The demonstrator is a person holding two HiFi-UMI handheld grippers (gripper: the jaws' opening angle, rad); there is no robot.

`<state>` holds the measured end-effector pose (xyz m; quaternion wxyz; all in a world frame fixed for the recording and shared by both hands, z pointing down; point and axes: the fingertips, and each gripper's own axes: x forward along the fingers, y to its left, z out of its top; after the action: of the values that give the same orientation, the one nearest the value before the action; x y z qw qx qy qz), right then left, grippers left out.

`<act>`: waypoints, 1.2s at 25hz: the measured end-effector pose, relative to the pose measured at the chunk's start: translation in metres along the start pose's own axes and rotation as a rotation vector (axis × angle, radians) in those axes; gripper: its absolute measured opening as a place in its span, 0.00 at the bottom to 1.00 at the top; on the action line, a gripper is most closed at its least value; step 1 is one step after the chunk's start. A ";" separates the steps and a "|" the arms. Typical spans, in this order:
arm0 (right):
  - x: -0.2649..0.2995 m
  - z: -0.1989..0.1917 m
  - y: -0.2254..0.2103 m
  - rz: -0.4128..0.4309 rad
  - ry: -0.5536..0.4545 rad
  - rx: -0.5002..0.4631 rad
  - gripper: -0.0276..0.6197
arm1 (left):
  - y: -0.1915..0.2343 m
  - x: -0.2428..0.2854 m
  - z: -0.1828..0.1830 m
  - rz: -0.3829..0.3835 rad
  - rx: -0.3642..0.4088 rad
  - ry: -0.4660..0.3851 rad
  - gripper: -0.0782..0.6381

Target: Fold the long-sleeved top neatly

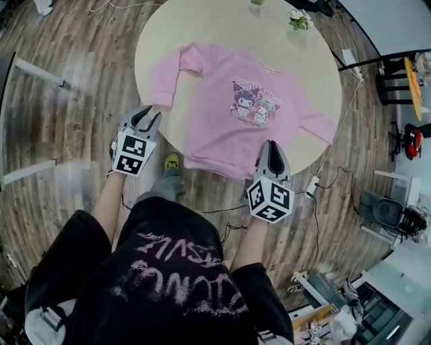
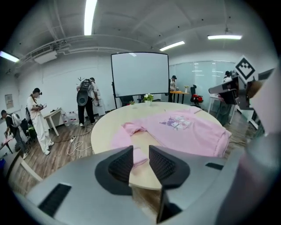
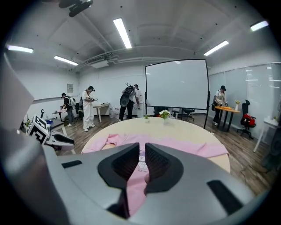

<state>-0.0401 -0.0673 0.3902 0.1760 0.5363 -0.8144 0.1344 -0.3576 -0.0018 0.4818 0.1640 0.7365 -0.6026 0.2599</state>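
Observation:
A pink long-sleeved top (image 1: 229, 118) with a cartoon print lies spread flat, front up, on the round pale table (image 1: 202, 20). Its left sleeve (image 1: 161, 87) runs down toward the table's near-left edge. My left gripper (image 1: 149, 116) hovers just short of that sleeve's cuff, jaws apart and empty; in the left gripper view (image 2: 140, 151) the cuff shows beyond the gap. My right gripper (image 1: 271, 145) sits at the top's near hem, at its right corner. Its jaws (image 3: 142, 151) stand a narrow gap apart with pink cloth (image 3: 193, 147) beyond them, nothing pinched.
A small potted plant (image 1: 298, 20) stands at the table's far edge. Cables and a power strip (image 1: 312, 185) lie on the wood floor by the table. Chairs and desks (image 1: 404, 81) stand to the right. Several people (image 2: 37, 118) stand at the back near a projection screen (image 3: 175, 85).

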 end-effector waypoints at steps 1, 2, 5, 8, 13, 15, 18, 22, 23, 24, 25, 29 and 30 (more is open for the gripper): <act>0.008 0.000 0.002 -0.005 0.008 -0.001 0.11 | 0.004 0.008 -0.005 -0.008 0.015 0.018 0.27; 0.015 0.000 0.005 -0.009 0.016 -0.003 0.11 | 0.008 0.016 -0.012 -0.014 0.025 0.038 0.27; 0.030 -0.006 0.010 -0.015 0.046 -0.009 0.11 | 0.013 0.035 -0.030 -0.034 0.051 0.094 0.29; 0.040 -0.014 0.010 -0.019 0.077 -0.012 0.11 | 0.015 0.049 -0.046 -0.050 0.068 0.144 0.29; 0.053 -0.022 0.007 -0.027 0.102 -0.012 0.11 | 0.022 0.070 -0.063 -0.044 0.096 0.196 0.29; 0.059 -0.026 0.004 -0.024 0.110 -0.008 0.11 | 0.023 0.077 -0.067 -0.043 0.117 0.213 0.29; 0.070 -0.029 0.002 -0.012 0.116 -0.007 0.11 | 0.028 0.086 -0.070 -0.022 0.149 0.235 0.29; 0.087 -0.020 0.003 0.011 0.104 -0.020 0.11 | 0.039 0.090 -0.068 0.020 0.104 0.237 0.19; 0.089 -0.018 0.003 0.017 0.102 -0.022 0.11 | 0.041 0.090 -0.068 0.027 0.088 0.236 0.17; 0.092 -0.016 0.003 0.023 0.100 -0.024 0.11 | 0.045 0.090 -0.067 0.034 0.078 0.233 0.17; 0.094 -0.014 0.003 0.027 0.099 -0.025 0.11 | 0.048 0.089 -0.064 0.041 0.070 0.228 0.16; 0.097 -0.007 0.003 0.035 0.097 -0.019 0.11 | 0.065 0.079 -0.046 0.050 -0.046 0.168 0.16; 0.098 -0.004 0.005 0.039 0.094 -0.019 0.11 | 0.071 0.075 -0.041 0.048 -0.085 0.147 0.16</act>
<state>-0.0796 -0.1445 0.4359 0.2165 0.5118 -0.8168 0.1553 -0.4237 -0.0555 0.5534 0.2327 0.6933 -0.6167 0.2913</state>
